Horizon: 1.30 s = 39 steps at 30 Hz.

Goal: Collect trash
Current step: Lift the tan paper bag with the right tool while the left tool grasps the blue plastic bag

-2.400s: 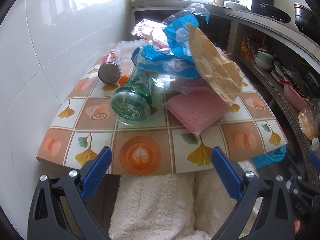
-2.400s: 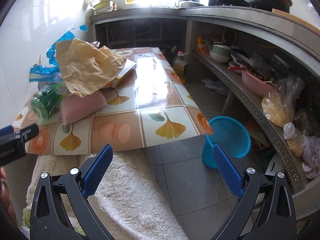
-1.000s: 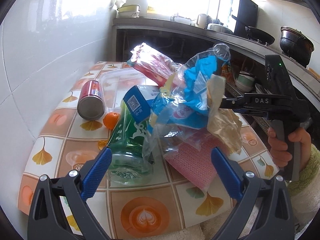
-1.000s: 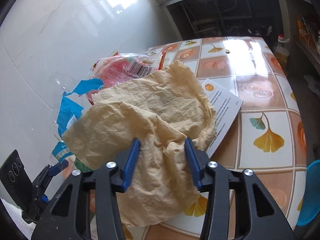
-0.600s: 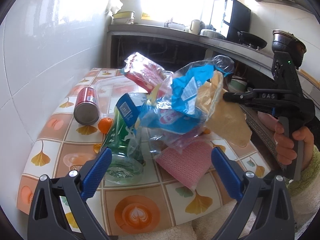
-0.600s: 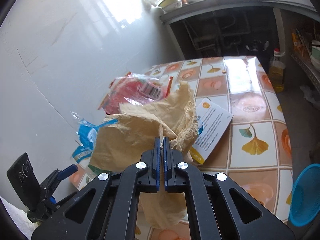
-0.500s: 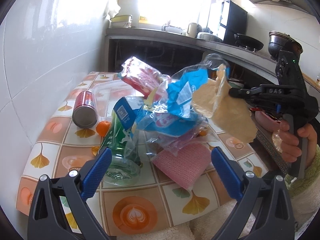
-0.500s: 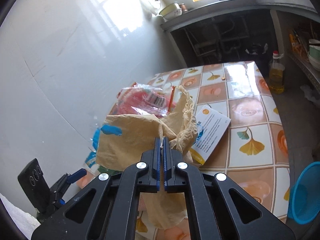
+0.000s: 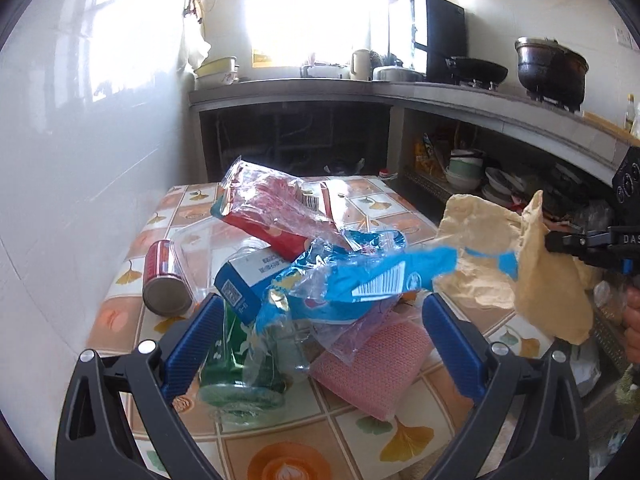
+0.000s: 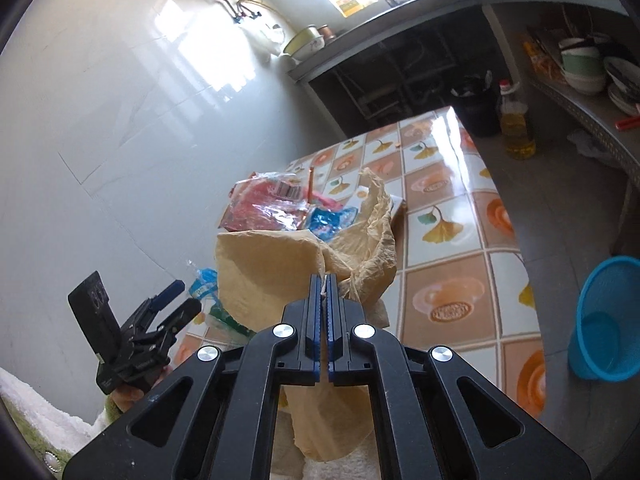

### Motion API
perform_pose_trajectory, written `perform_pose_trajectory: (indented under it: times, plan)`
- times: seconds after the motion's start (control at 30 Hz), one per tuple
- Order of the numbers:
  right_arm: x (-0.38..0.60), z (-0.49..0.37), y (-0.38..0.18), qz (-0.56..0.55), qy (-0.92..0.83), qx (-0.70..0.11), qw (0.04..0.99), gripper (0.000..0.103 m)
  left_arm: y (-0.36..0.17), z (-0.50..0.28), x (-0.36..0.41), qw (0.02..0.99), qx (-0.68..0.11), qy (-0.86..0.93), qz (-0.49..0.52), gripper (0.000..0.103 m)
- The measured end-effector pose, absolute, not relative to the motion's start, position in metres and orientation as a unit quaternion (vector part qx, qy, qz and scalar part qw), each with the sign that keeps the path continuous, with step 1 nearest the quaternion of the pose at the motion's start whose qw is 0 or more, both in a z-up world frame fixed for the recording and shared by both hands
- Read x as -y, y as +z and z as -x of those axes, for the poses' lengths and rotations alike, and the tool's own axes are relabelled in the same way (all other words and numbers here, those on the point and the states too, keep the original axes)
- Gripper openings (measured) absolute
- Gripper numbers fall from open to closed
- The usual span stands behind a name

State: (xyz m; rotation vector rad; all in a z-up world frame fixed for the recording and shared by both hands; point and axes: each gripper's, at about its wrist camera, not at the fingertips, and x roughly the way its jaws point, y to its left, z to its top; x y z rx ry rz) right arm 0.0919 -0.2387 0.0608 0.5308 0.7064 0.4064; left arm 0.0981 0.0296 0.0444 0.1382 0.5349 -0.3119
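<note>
My right gripper [image 10: 324, 280] has its fingers pinched tight on a fold of the tan paper [image 10: 280, 264], which hangs limp at frame centre, clear of the table [image 10: 452, 264]. It looks light, soft and easily torn, so I judge a bunched fold the safest hold. My left gripper [image 9: 320, 340] is spread wide and empty at the bottom of its view. Beyond it, mid-frame, lie a green bottle [image 9: 236, 364], a blue wrapper [image 9: 384, 276] and a red can [image 9: 162, 276]; their print is unreadable. At far right, "DAS" shows on the other gripper. The blue basket [image 10: 608, 320] waits at lower right.
</note>
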Motion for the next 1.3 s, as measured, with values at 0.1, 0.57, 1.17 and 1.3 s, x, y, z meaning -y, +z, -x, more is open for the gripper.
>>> perform_pose_trajectory:
  times: [0.1, 0.57, 1.17, 1.3]
  plan:
    - [0.243, -0.09, 0.047, -0.269, 0.191, -0.352, 0.876, 0.001, 0.04, -0.102, -0.011, 0.946, -0.253, -0.145, -0.143, 0.093]
    - [0.259, -0.096, 0.025, -0.309, 0.206, -0.357, 0.857, 0.001, -0.011, -0.101, 0.045, 0.879, -0.208, -0.106, -0.416, 0.028]
    - [0.285, -0.063, 0.036, -0.331, 0.192, -0.316, 0.868, 0.001, 0.074, -0.077, 0.035, 0.921, -0.193, -0.196, -0.277, 0.001]
    - [0.294, -0.053, 0.041, -0.338, 0.187, -0.298, 0.873, 0.001, 0.115, -0.082, 0.031, 0.936, -0.185, -0.227, -0.195, 0.001]
